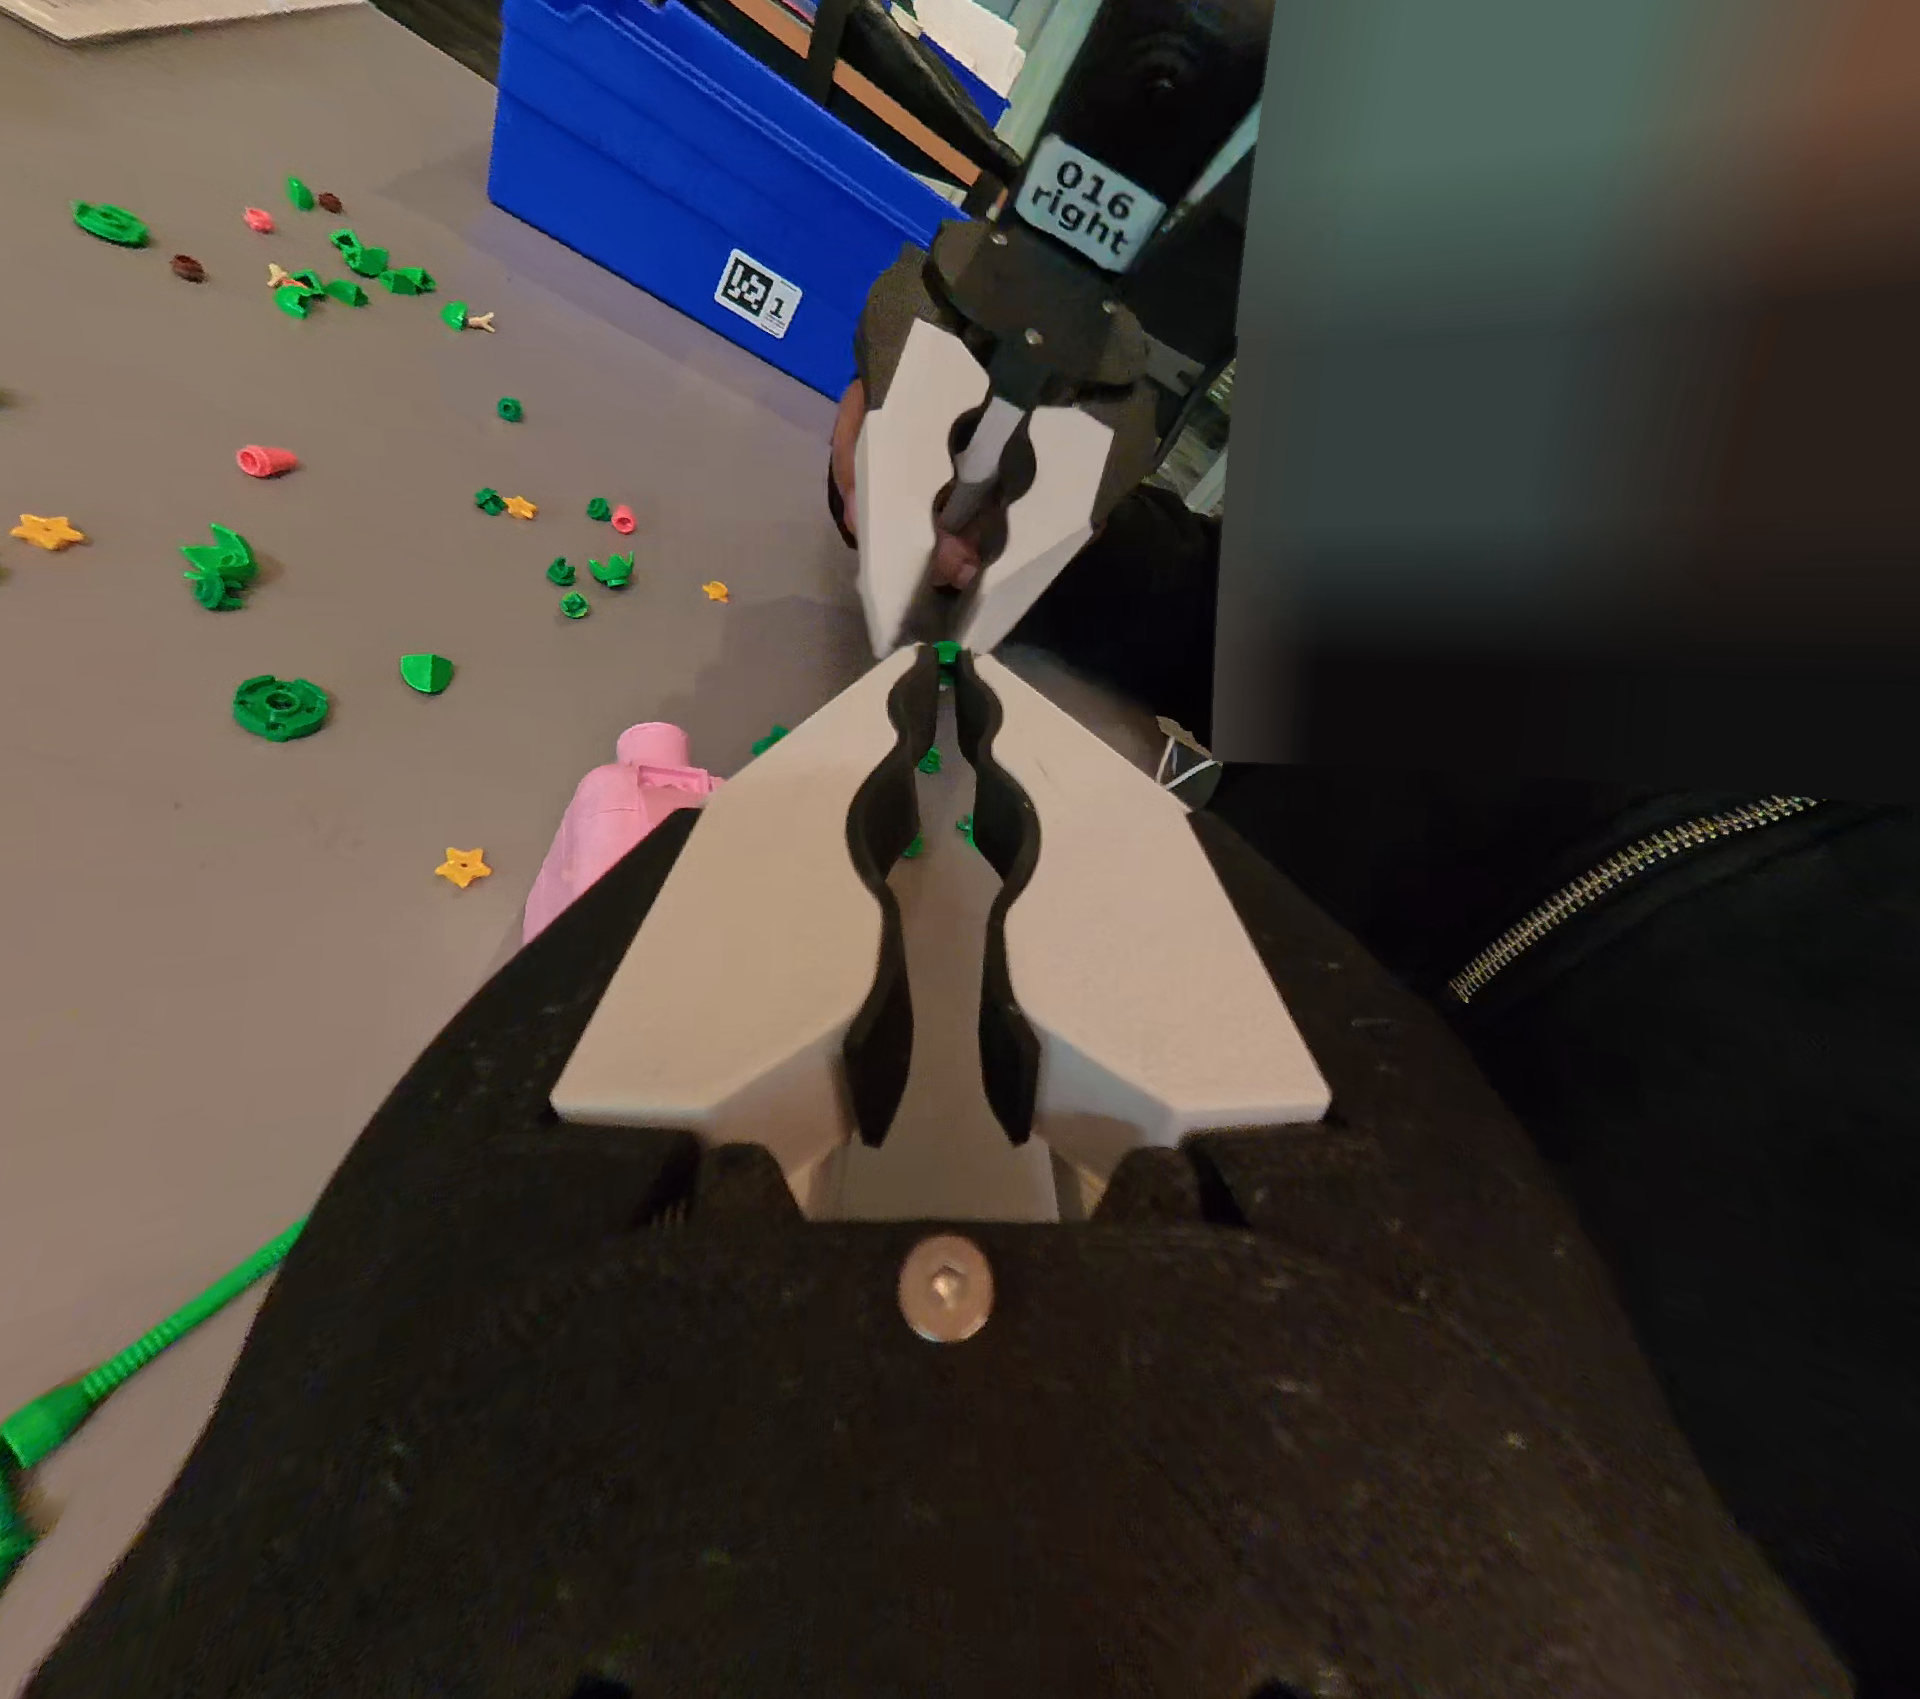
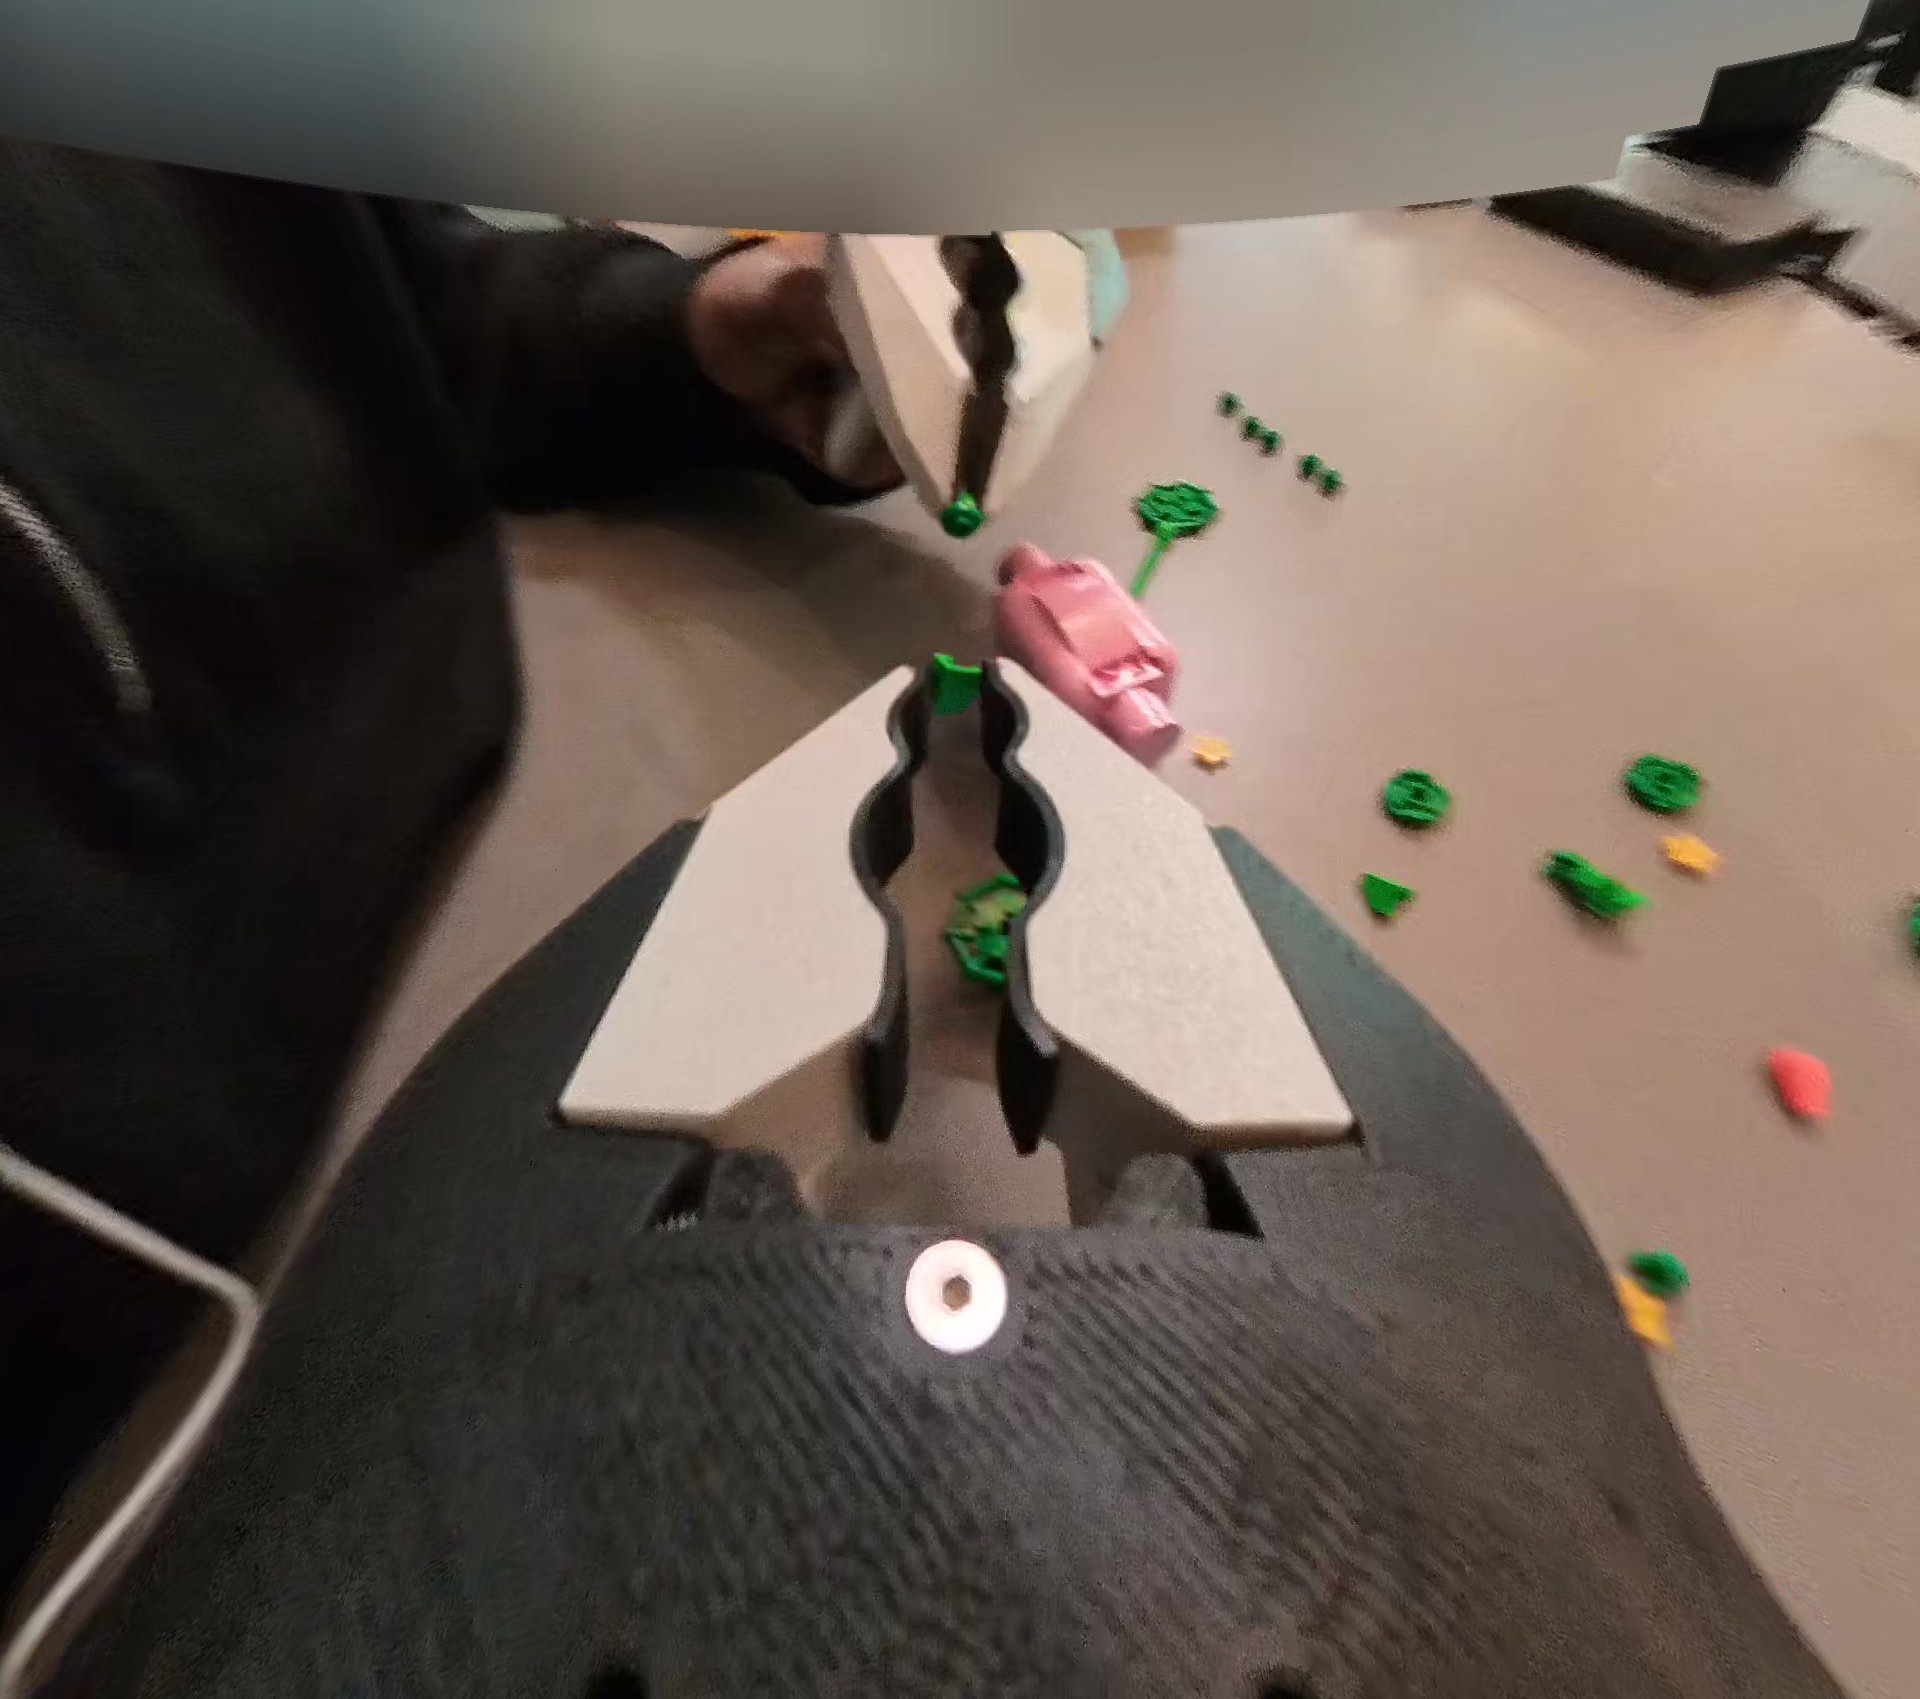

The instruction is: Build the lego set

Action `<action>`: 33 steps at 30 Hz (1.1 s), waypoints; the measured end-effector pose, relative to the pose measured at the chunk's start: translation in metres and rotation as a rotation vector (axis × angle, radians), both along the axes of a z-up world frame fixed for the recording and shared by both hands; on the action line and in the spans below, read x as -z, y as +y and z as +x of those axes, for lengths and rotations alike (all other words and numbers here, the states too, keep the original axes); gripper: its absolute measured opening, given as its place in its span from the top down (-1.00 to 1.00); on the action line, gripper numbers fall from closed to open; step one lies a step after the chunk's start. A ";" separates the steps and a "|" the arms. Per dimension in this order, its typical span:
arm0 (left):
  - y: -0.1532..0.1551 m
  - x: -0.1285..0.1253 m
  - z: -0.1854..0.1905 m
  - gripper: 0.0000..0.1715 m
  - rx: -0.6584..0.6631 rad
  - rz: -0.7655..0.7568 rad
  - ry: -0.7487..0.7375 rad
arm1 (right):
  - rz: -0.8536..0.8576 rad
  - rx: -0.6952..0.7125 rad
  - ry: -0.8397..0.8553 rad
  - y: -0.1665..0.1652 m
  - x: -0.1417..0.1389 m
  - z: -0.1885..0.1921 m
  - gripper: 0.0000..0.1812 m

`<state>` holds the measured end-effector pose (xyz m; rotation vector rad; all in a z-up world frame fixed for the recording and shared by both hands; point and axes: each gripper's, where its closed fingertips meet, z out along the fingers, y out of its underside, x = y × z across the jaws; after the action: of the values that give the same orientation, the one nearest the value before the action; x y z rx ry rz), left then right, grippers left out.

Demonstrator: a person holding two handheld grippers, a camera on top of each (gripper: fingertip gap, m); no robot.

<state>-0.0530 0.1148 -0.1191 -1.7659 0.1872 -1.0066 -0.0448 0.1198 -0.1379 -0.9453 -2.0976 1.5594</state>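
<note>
Left gripper [image 1: 943, 662]: closed on small green round piece [image 2: 961, 515], above the grey table [image 1: 623, 818]. Right gripper [image 2: 951, 681]: closed on green leaf piece [image 2: 951, 685], tip-to-tip opposite. Pink vase [image 2: 1091, 641]: lying just beside both. Loose green pieces [image 1: 278, 707], yellow stars [image 1: 462, 867]: scattered beyond the vase.

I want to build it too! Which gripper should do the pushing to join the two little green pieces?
Probably the right gripper: its green leaf piece faces the left gripper's round green stud, with only a gap between them.
</note>
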 end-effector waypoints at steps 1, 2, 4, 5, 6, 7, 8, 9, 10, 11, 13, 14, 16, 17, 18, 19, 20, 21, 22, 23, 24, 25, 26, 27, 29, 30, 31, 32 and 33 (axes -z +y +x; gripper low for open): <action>0.000 0.001 0.002 1.00 0.012 -0.006 -0.002 | -0.037 -0.027 -0.024 -0.004 -0.001 0.003 0.92; -0.001 0.002 0.004 1.00 0.023 -0.013 -0.001 | -0.069 -0.049 -0.049 -0.007 -0.002 0.005 0.92; -0.001 0.005 0.009 1.00 0.044 -0.025 0.006 | -0.122 -0.075 -0.089 -0.011 -0.001 0.008 0.92; -0.002 0.007 0.012 1.00 0.058 -0.033 0.010 | -0.143 -0.086 -0.103 -0.013 -0.002 0.009 0.92; -0.003 0.009 0.016 1.00 0.072 -0.039 0.018 | -0.159 -0.094 -0.116 -0.014 -0.002 0.010 0.92; -0.003 0.010 0.019 1.00 0.087 -0.043 0.029 | -0.172 -0.103 -0.126 -0.016 -0.002 0.011 0.92; -0.004 0.013 0.022 1.00 0.102 -0.047 0.045 | -0.179 -0.113 -0.136 -0.017 -0.002 0.012 0.92; -0.005 0.014 0.026 1.00 0.117 -0.049 0.062 | -0.181 -0.120 -0.144 -0.017 -0.001 0.014 0.93; -0.006 0.015 0.028 1.00 0.131 -0.047 0.073 | -0.181 -0.130 -0.151 -0.018 -0.001 0.015 0.92; -0.007 0.016 0.031 1.00 0.142 -0.045 0.079 | -0.184 -0.140 -0.157 -0.018 0.000 0.017 0.92; -0.008 0.016 0.034 1.00 0.161 -0.045 0.078 | -0.197 -0.161 -0.170 -0.020 0.000 0.020 0.92; -0.009 0.016 0.035 1.00 0.170 -0.043 0.074 | -0.206 -0.171 -0.178 -0.021 0.001 0.021 0.92; -0.010 0.015 0.038 1.00 0.184 -0.029 0.067 | -0.225 -0.189 -0.203 -0.021 0.003 0.023 0.92; -0.010 0.016 0.038 1.00 0.184 -0.036 0.073 | -0.236 -0.197 -0.208 -0.021 0.003 0.024 0.92; -0.009 0.019 0.038 1.00 0.185 -0.048 0.082 | -0.239 -0.201 -0.216 -0.021 0.003 0.025 0.93; -0.009 0.020 0.038 1.00 0.182 -0.056 0.087 | -0.245 -0.204 -0.219 -0.021 0.004 0.025 0.93; -0.009 0.022 0.038 1.00 0.181 -0.061 0.096 | -0.259 -0.209 -0.221 -0.021 0.002 0.025 0.93; -0.009 0.022 0.039 1.00 0.183 -0.062 0.096 | -0.267 -0.214 -0.226 -0.021 0.002 0.026 0.93; -0.010 0.021 0.039 1.00 0.186 -0.062 0.092 | -0.273 -0.215 -0.229 -0.021 0.001 0.026 0.93; -0.010 0.020 0.039 1.00 0.186 -0.058 0.089 | -0.276 -0.216 -0.234 -0.022 0.001 0.026 0.93; -0.010 0.020 0.040 1.00 0.189 -0.057 0.089 | -0.274 -0.216 -0.240 -0.022 0.002 0.026 0.93; -0.010 0.021 0.040 1.00 0.190 -0.058 0.091 | -0.274 -0.216 -0.246 -0.022 0.003 0.026 0.93; -0.010 0.021 0.040 1.00 0.191 -0.060 0.093 | -0.276 -0.214 -0.253 -0.022 0.003 0.026 0.93; -0.010 0.022 0.040 1.00 0.191 -0.061 0.093 | -0.281 -0.214 -0.260 -0.022 0.003 0.026 0.93; -0.010 0.022 0.040 1.00 0.193 -0.063 0.092 | -0.289 -0.215 -0.270 -0.022 0.003 0.027 0.93; -0.010 0.022 0.040 1.00 0.192 -0.064 0.098 | -0.291 -0.215 -0.278 -0.022 0.004 0.027 0.93; -0.010 0.024 0.040 1.00 0.192 -0.065 0.111 | -0.291 -0.214 -0.288 -0.022 0.005 0.027 0.93; -0.011 0.025 0.040 1.00 0.190 -0.065 0.129 | -0.292 -0.213 -0.298 -0.022 0.007 0.027 0.93; -0.011 0.026 0.040 1.00 0.188 -0.063 0.146 | -0.294 -0.213 -0.309 -0.022 0.008 0.027 0.93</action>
<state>-0.0127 0.1041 -0.1451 -1.9079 0.4247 -1.0257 -0.0179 0.0978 -0.1458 -1.1569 -2.2781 1.9806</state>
